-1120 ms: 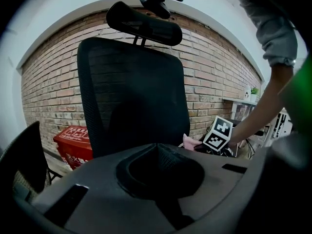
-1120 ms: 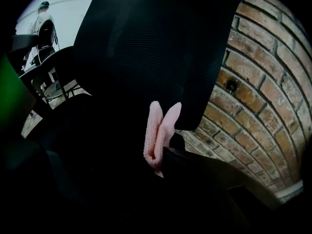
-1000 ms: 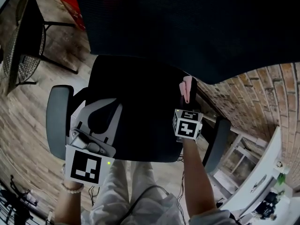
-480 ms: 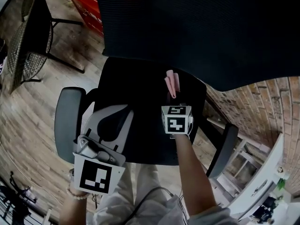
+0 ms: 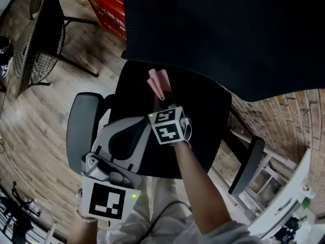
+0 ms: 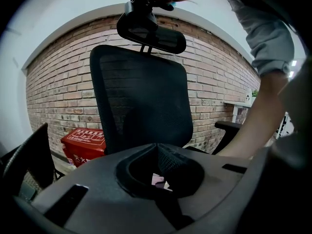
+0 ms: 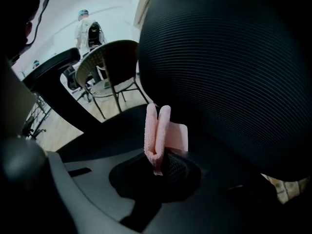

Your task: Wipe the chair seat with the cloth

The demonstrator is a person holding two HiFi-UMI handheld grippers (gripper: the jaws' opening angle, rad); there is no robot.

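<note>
Head view: right gripper (image 5: 163, 101) holds the folded pink cloth (image 5: 158, 83), which points to 12 o'clock over the chair seat (image 5: 203, 111). The left gripper (image 5: 133, 123) sits at its 7 o'clock.
Left gripper view: jaws pressed together, empty.
Right gripper view: jaws pinch the cloth's lower end, long axis 12 to 6.

The right claw (image 5: 162, 100) has swept the cloth (image 5: 158, 81) leftward across the seat (image 5: 203, 111).
</note>
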